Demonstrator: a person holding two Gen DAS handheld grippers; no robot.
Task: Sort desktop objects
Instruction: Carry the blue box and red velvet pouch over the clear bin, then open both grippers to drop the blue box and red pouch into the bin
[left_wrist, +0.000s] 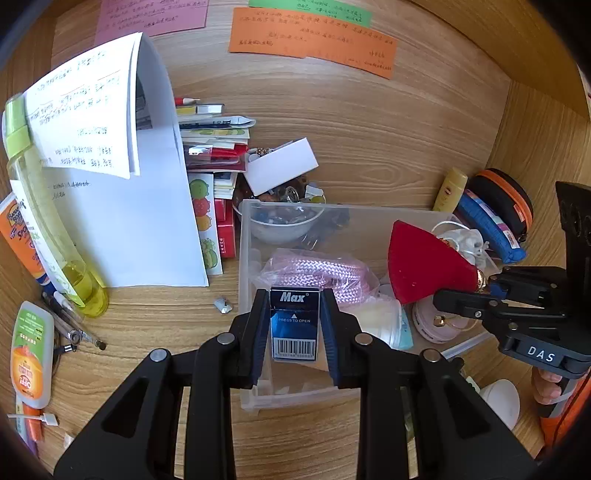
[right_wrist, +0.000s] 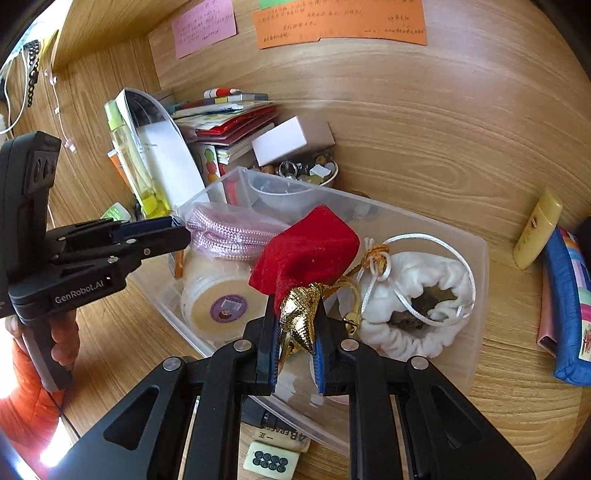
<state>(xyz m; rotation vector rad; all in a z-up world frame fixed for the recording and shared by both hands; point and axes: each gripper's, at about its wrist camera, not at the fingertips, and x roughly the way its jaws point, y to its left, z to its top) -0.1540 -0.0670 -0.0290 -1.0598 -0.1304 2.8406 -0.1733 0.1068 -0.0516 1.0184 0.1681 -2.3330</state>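
My left gripper (left_wrist: 294, 299) is shut on a blue Max box (left_wrist: 294, 325) and holds it over the near left part of the clear plastic bin (left_wrist: 245, 258). My right gripper (right_wrist: 297, 301) is shut on the gold-trimmed neck of a red velvet pouch (right_wrist: 306, 249) and holds it above the bin (right_wrist: 480, 273). The pouch (left_wrist: 421, 262) and right gripper (left_wrist: 480, 291) also show in the left wrist view. In the bin lie a pink rope bundle (left_wrist: 317, 269), a white drawstring bag (right_wrist: 417, 288) and a round cream jar (right_wrist: 218, 299). The left gripper (right_wrist: 177, 230) shows at the bin's left rim.
White papers (left_wrist: 122, 206) and a yellow-green bottle (left_wrist: 40, 206) stand at the left. A stack of booklets (left_wrist: 218, 147), a white card (left_wrist: 280, 166) and a bowl of trinkets (left_wrist: 284, 218) sit behind the bin. A yellow tube (right_wrist: 539, 229) and blue pouch (right_wrist: 569, 306) lie right.
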